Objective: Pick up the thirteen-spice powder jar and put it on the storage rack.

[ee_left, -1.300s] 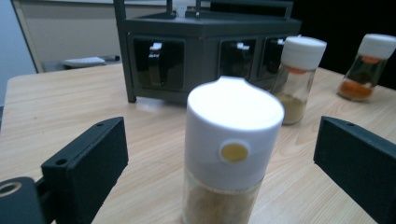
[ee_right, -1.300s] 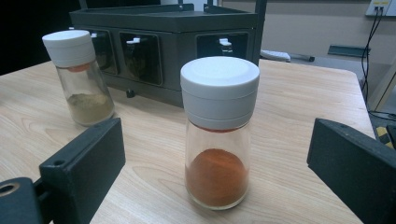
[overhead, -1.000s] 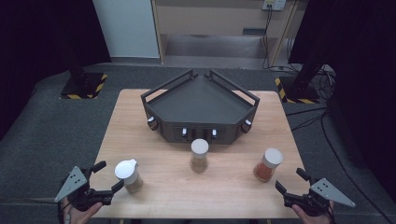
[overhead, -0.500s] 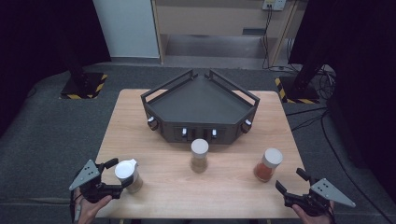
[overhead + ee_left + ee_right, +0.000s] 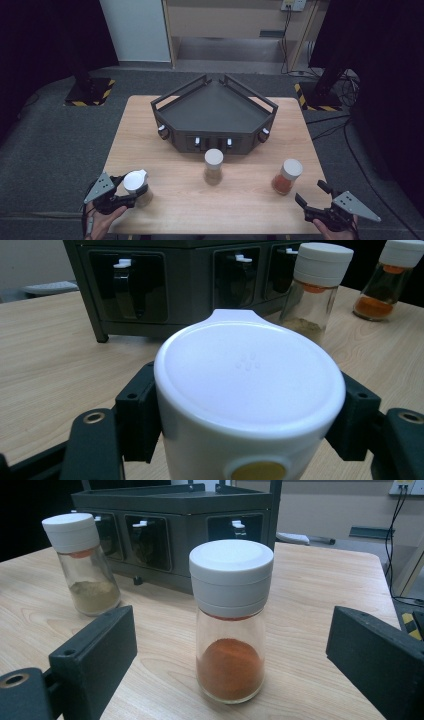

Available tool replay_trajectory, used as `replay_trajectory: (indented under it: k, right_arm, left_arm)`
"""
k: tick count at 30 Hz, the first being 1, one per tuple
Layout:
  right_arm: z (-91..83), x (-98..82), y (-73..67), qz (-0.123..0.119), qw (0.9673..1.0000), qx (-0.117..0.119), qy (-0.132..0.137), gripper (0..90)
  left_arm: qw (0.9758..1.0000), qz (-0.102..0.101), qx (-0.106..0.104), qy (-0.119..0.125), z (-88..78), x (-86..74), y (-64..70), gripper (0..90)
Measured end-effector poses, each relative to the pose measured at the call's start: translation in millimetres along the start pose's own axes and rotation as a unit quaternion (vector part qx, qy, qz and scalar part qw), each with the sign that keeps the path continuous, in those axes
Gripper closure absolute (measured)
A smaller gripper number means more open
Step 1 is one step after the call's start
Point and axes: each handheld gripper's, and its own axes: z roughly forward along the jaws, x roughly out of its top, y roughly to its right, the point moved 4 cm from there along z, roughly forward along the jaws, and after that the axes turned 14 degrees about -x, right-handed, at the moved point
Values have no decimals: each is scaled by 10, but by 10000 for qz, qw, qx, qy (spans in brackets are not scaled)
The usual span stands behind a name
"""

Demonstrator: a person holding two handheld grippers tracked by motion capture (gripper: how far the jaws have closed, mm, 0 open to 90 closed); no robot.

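At the near left corner of the wooden surface [image 5: 165,150], the left gripper [image 5: 131,191] is pinching the white-lidded jar [image 5: 136,182]; its fingers [image 5: 137,415] have just been closing and are now pressing on either side of the jar just under the lid. The jar is standing upright on the surface, and in the left gripper view its broad white lid, with a small tab pointing away from the camera, is sitting squarely between the two black pads.

At the near right corner, the right gripper [image 5: 311,199] is hovering with its fingers [image 5: 95,647] spread wide and nothing between them. Just beyond it the orange spice jar [image 5: 231,622] is standing upright, apart from both pads, with orange powder lying in the bottom of its glass body under a white cap.

Farther in, near the middle of the surface, the tan spice jar [image 5: 213,166] is standing upright with a pale powder inside, close in front of the dark rack [image 5: 215,107]. The rack is sitting at the far side of the surface, a wedge-shaped tray with railings and a row of small compartments facing the person.
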Motion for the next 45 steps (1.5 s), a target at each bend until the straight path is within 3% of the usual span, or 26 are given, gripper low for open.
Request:
replay_trajectory:
  k: [8,15,21,25,45]
  right_arm:
    - [-2,2,-5,-13,10000,-12,7,59]
    - [-2,2,-7,-14,10000,-12,3,59]
    - [-8,2,-5,-8,10000,-14,9,58]
    - [-4,0,-3,-11,10000,-18,-2,58]
    - [-6,-1,0,11,10000,-26,-12,59]
  left_arm:
    - [10000,-20,10,37,39,64,14,290]
    - [9999,3,-75,109,122,239,14,290]
    - [9998,-22,-151,108,225,458,-2,291]
    - [9995,-145,-244,167,294,626,-49,291]
    - [9998,52,-97,139,601,1455,-177,293]
